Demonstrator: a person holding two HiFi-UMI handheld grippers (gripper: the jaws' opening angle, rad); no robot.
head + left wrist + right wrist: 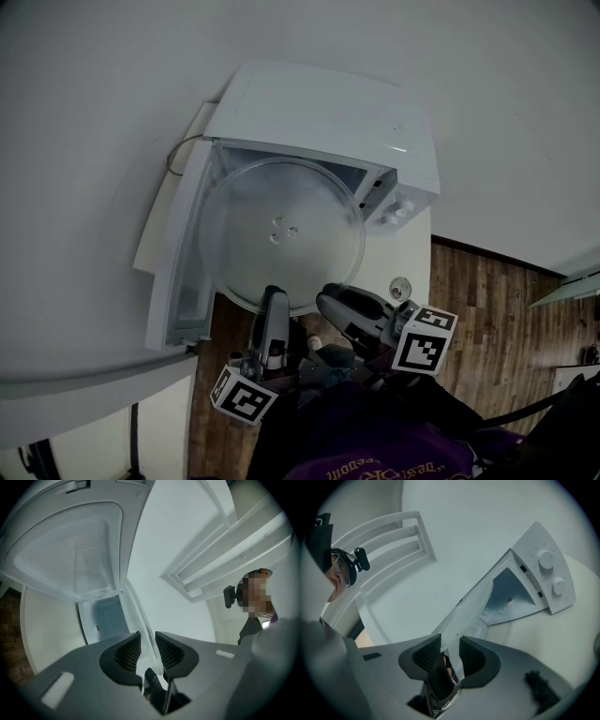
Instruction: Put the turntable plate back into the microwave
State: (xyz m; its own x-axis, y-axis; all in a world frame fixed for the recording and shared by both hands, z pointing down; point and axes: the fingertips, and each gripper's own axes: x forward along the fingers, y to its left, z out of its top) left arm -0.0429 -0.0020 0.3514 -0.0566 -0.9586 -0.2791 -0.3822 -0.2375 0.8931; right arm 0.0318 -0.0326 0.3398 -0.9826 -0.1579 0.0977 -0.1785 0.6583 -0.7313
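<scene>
The clear glass turntable plate [281, 230] hangs tilted in front of the white microwave [328, 117], covering its open cavity. Both grippers hold its near rim. My left gripper [274, 295] is shut on the rim at the lower left, my right gripper [328, 298] on the rim just to the right. In the left gripper view the plate [136, 606] runs edge-on between the pads of the left gripper [147, 648], with the cavity [107, 618] beyond. In the right gripper view the plate [466, 606] sits in the right gripper [450, 649], with the cavity floor [506, 599] behind.
The microwave door [178, 272] stands swung open at the left. The control knobs [546, 560] are on the right of the cavity. The microwave rests on a round white table [408, 248] over a wood floor [497, 319]. A small round object [400, 287] lies near the table edge. A white chair [389, 541] is nearby.
</scene>
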